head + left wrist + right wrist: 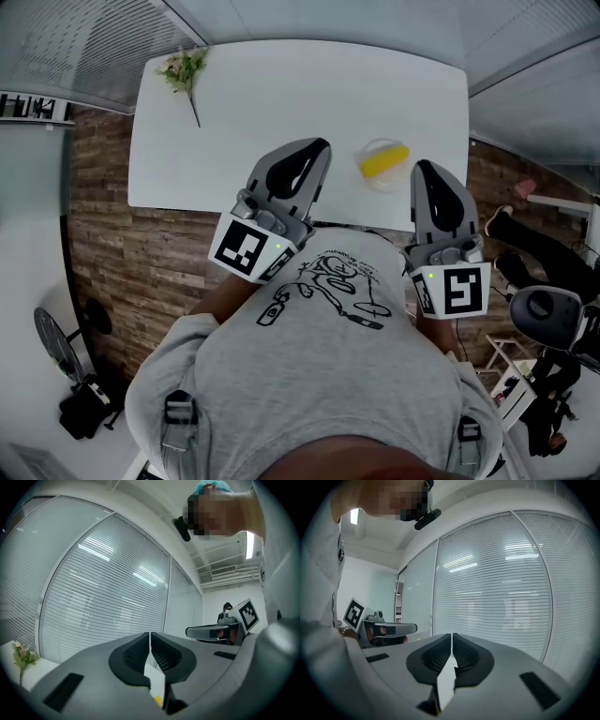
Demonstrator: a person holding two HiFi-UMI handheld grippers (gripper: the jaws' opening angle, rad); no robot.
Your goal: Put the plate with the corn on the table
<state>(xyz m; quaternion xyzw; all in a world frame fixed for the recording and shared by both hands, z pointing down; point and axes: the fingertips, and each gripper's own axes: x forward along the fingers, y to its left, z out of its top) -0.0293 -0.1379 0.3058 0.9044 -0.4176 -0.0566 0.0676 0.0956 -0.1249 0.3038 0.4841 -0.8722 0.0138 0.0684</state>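
Note:
A clear plate [384, 174] with a yellow corn cob [384, 161] on it rests on the white table [281, 103], near the table's front edge. My left gripper [320, 147] is held just left of the plate and raised above the edge, its jaws shut and empty. To the right of the plate, my right gripper [421, 167] is also shut on nothing. In the left gripper view the closed jaws [150, 635] point at window blinds, with a sliver of the yellow corn [158, 700] below them. The right gripper view shows its jaws [452, 636] closed, also aimed at the blinds.
A small bunch of flowers [185, 71] lies at the table's far left corner and shows in the left gripper view too [21, 655]. Wood flooring and a fan [58, 345] are to the left. A chair and gear [544, 319] stand to the right.

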